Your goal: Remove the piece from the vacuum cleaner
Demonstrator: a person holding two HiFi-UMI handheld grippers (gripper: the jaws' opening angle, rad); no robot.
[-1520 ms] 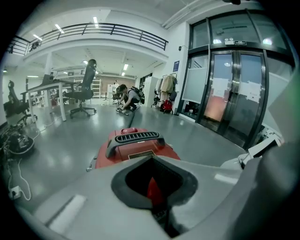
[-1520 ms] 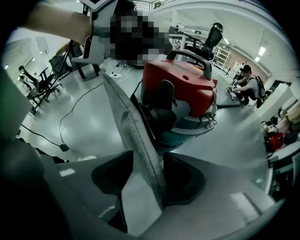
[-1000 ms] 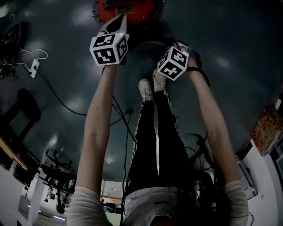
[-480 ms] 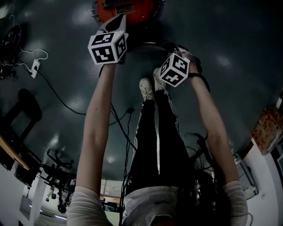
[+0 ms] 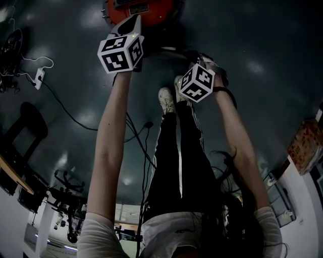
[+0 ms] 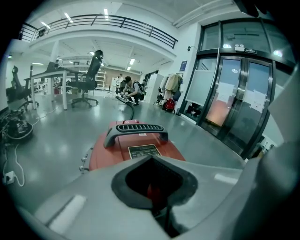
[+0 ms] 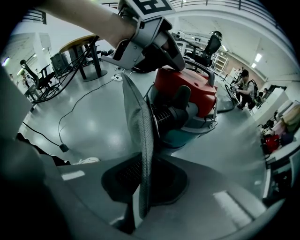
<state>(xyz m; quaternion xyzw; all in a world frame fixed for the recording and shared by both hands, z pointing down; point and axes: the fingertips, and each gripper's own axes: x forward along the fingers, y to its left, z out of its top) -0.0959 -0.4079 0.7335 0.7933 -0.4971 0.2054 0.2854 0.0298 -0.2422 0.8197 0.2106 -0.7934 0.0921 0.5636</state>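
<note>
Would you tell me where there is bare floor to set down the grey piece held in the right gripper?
The floor right of the vacuum cleaner is bare and wide. A second bare patch lies between the vacuum cleaner and the white power strip. It is crowded around the shoes, where black cables trail.

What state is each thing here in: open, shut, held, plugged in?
right gripper: shut on the grey piece.
grey piece: held upright, edge-on.
left gripper: jaws together.
vacuum cleaner: standing on the floor, handle up.
cable plug: lying loose on the floor.
</note>
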